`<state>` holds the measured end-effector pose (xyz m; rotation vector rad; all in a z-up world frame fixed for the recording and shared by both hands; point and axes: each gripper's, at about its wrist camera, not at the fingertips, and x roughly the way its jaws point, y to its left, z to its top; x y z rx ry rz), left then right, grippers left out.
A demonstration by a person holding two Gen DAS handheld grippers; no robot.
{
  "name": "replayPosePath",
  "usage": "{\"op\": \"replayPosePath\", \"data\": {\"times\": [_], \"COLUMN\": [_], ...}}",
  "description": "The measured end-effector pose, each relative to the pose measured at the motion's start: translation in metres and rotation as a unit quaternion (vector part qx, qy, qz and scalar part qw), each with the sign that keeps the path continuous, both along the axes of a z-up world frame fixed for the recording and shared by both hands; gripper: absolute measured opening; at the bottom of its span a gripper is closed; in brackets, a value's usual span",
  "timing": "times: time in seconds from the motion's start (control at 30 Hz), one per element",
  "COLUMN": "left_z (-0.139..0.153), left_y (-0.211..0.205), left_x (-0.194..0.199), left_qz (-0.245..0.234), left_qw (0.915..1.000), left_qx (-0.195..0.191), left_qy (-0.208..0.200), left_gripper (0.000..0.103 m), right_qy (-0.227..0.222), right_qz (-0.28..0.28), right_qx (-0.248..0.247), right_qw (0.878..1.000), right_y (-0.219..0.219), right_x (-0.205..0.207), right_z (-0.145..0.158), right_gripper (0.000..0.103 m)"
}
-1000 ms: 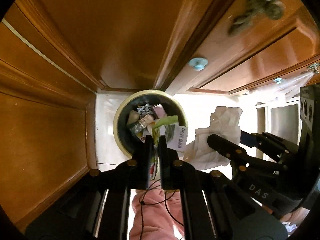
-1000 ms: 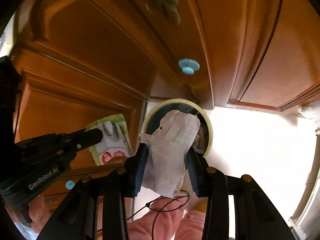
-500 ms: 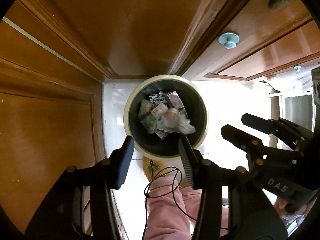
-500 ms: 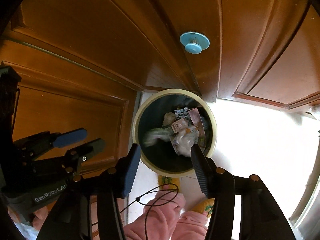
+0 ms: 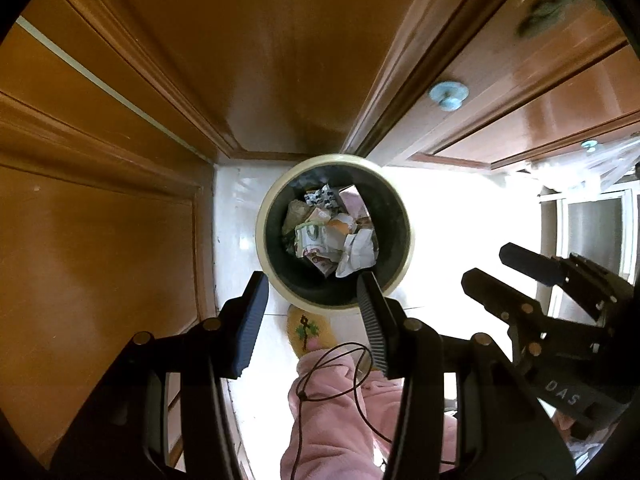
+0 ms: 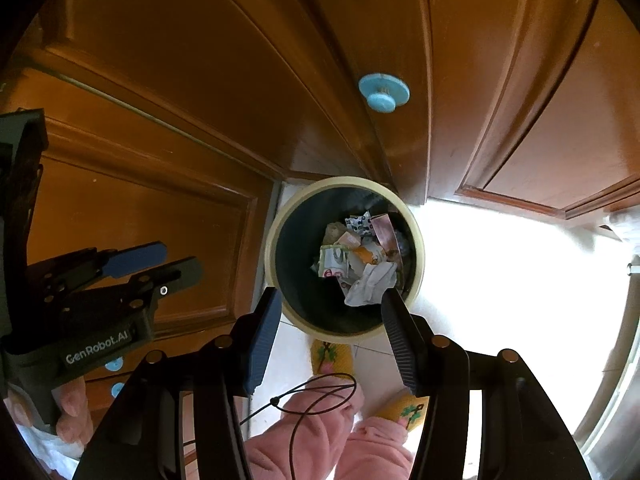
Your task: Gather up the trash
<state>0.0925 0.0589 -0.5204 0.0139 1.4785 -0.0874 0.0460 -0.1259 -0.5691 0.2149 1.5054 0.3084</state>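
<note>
Both grippers hanging over bin [image 5: 402,210], left gripper [image 5: 310,284] and right gripper [image 6: 330,298] gaping wide, empty; crumpled trash [image 6: 360,264] lying inside.

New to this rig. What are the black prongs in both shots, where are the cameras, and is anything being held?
There is no robot: a person holds a handheld gripper in each hand, each with a fisheye camera looking along its two fingers. The left wrist view shows the left gripper at the bottom and the right gripper at the side; the right wrist view shows the right gripper in front. Both point down at a trash bin on a white floor beside wooden cabinets. Crumpled paper and wrappers lie inside the bin. Both sets of jaws are open and hold nothing. The person's pink trousers and yellow slippers show below.
</note>
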Motion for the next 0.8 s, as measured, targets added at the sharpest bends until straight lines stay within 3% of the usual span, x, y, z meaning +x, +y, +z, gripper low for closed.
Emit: {"op": "replayPosePath", "data": {"times": [0.27, 0.57, 0.8], "left_z": [0.1, 0.237, 0.349], "left_y": [-0.007, -0.021, -0.026], "left_x": [-0.009, -0.022, -0.027], "left_qz": [0.001, -0.001, -0.001], "left_qw": [0.9991, 0.9947, 0.9855], "left_qx": [-0.015, -0.029, -0.023], "left_qy": [-0.04, -0.099, -0.168], "left_gripper": [0.043, 0.043, 0.043], "right_qy": [-0.025, -0.086, -0.149], "right_qz": [-0.023, -0.021, -0.027], "right_qx": [0.009, 0.008, 0.012], "right_qw": [0.999, 0.996, 0.988], "right_y": [-0.006, -0.005, -0.009], "right_x": [-0.013, -0.018, -0.016], "right_z": [0.09, 0.236, 0.352], "right_gripper": [0.053, 0.053, 0.053]}}
